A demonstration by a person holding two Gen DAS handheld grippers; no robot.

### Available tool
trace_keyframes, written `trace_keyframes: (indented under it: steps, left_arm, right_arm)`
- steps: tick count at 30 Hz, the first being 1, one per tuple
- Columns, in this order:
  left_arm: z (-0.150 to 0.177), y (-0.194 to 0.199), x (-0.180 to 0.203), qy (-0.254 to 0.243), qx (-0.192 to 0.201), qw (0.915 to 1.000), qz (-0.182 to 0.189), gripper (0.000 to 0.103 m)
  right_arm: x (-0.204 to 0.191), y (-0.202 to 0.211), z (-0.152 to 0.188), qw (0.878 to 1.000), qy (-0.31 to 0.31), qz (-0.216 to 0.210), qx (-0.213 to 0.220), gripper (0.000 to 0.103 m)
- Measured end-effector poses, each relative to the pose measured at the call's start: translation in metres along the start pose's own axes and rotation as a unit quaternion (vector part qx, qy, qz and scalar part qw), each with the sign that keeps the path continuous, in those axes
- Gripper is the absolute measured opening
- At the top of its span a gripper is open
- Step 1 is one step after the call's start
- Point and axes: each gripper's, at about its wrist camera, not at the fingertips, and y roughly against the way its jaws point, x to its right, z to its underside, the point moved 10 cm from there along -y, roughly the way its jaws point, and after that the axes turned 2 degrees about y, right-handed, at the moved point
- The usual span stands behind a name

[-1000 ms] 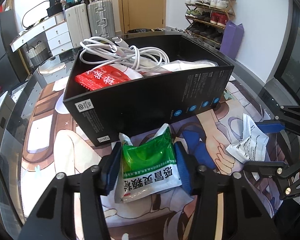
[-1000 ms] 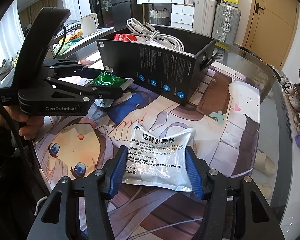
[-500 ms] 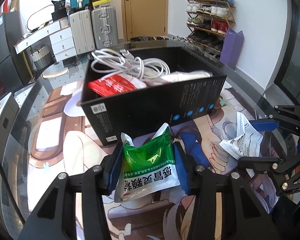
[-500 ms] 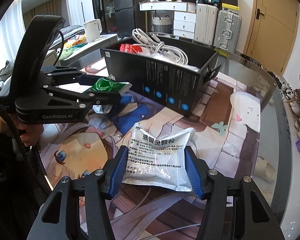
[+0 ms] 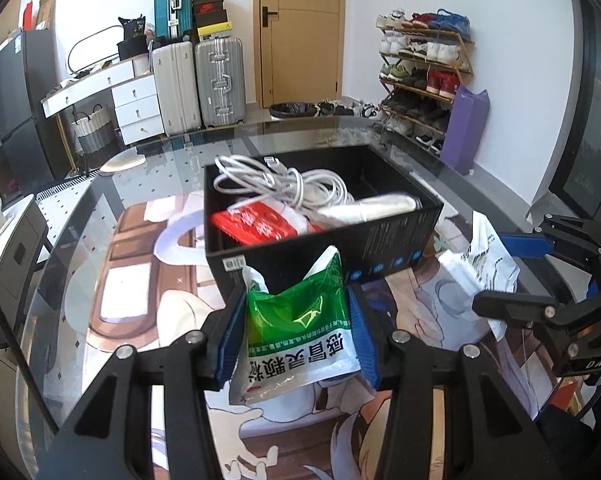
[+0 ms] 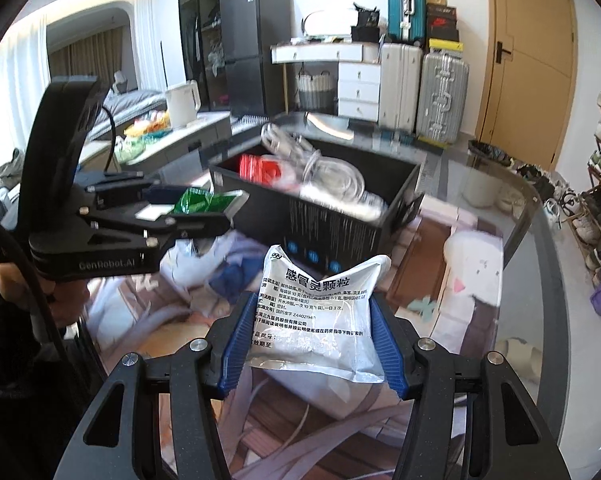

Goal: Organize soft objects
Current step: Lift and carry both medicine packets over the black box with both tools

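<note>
My left gripper (image 5: pixel 298 332) is shut on a green medicine sachet (image 5: pixel 300 328) and holds it in the air just before the near wall of the open black box (image 5: pixel 384 256). It also shows in the right wrist view (image 6: pixel 206 202). My right gripper (image 6: pixel 312 340) is shut on a silver-white sachet (image 6: pixel 320 320), lifted above the mat in front of the box (image 6: pixel 340 236). The left wrist view shows that sachet (image 5: pixel 480 256) at the right. The box holds a red sachet (image 5: pixel 260 224), a white cable coil (image 5: pixel 284 184) and a white packet (image 5: pixel 380 206).
The box stands on a printed mat (image 5: pixel 132 292) on a glass table (image 5: pixel 80 208). The table's curved edge runs at the left and right. Suitcases (image 5: pixel 216 80), drawers and a shoe rack (image 5: pixel 424 76) stand beyond the table.
Both grippers have risen with their sachets off the mat. The box's contents now show from higher up, and the right gripper has moved closer to the box.
</note>
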Motion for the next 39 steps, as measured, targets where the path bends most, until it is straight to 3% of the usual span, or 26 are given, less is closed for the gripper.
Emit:
trace_keyframes:
  steps: [11,23,39]
  left_arm:
    - [-0.020,0.011,-0.007,0.008,0.028,0.9996,0.000,0.047]
    - [-0.036,0.010,-0.018,0.025,0.046,0.9986,-0.006,0.047]
    - [-0.050,-0.008,-0.026,0.045,0.046,0.9979,-0.006,0.048]
  right_arm:
    - [0.007,0.011,-0.035,0.999,-0.022,0.015,0.047,0.057]
    - [0.020,0.003,-0.061,0.996,-0.051,0.020,0.069,0.057]
    - [0.034,-0.027,-0.095,0.994,-0.078,-0.004,0.079,0.057]
